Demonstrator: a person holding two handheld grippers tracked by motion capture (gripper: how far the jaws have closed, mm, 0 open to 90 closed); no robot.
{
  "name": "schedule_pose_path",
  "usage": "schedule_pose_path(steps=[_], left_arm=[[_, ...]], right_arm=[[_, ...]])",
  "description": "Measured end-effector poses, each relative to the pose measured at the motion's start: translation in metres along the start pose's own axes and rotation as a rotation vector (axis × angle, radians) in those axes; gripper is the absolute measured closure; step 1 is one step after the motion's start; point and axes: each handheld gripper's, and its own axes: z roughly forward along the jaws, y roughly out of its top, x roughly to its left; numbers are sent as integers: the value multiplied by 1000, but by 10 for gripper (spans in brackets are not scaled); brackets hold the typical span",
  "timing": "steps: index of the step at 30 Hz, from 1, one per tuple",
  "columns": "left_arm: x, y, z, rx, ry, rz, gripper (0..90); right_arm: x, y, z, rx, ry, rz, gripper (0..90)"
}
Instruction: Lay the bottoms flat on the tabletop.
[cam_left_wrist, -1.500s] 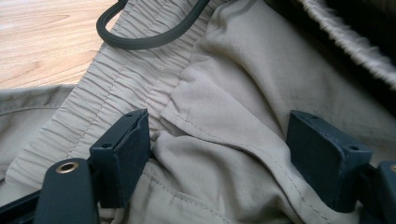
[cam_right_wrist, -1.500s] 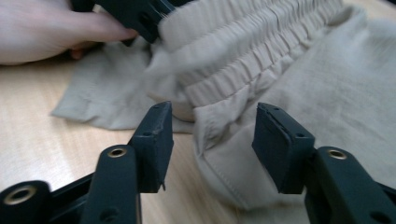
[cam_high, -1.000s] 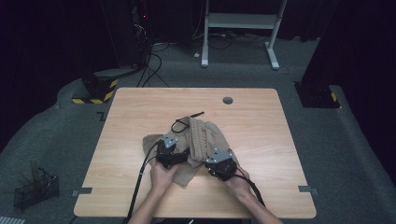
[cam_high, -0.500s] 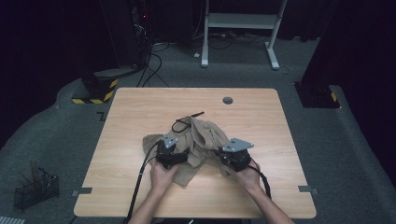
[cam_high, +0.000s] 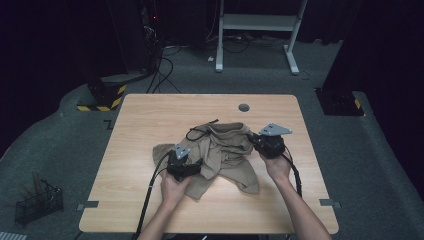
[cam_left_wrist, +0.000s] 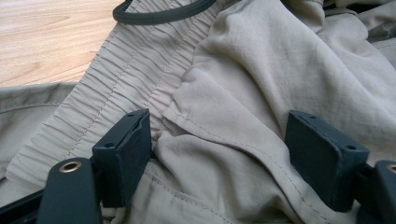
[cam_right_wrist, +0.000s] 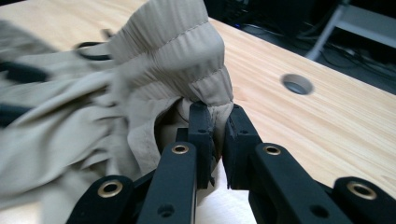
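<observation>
Dark grey carpet surrounds the pale wooden table (cam_high: 150, 200), which has a round cable hole (cam_high: 244, 107) near its far edge. At the table's middle lies a crumpled beige garment (cam_high: 225, 150) with a gathered elastic waistband (cam_left_wrist: 126, 79) and a black drawstring (cam_left_wrist: 159, 14). The left tool (cam_high: 192, 167) rests on the garment's near-left part, its jaws spread wide with a fold of cloth lying loosely between them, the pads not pressing it. The right tool (cam_right_wrist: 217, 140) sits at the garment's right edge; its jaws have just been closing and now pinch a stitched hem of the fabric, lifting that edge above the table.
</observation>
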Motion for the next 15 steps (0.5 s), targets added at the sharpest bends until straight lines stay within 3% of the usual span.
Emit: schedule_pose_path(steps=[2, 4, 5, 7, 10, 12, 15], left_arm=[[0, 0, 0, -2, 2, 1, 240], [0, 0, 0, -3, 2, 2, 240], [-1, 0, 0, -4, 3, 1, 240], [-1, 0, -1, -6, 5, 4, 240], [-1, 0, -1, -8, 11, 6, 240], [-2, 0, -1, -8, 14, 6, 240], [-2, 0, -1, -14, 18, 11, 239]], right_arm=[[-13, 0, 13, 34, -39, 36, 830], [-16, 0, 16, 44, -44, 46, 829], [-25, -1, 27, 73, -65, 67, 829], [-27, -2, 31, 87, -71, 76, 829], [-36, -11, 53, 161, -94, 103, 823], [-38, -13, 56, 171, -99, 105, 821], [-42, -29, 76, 238, -101, 153, 806]])
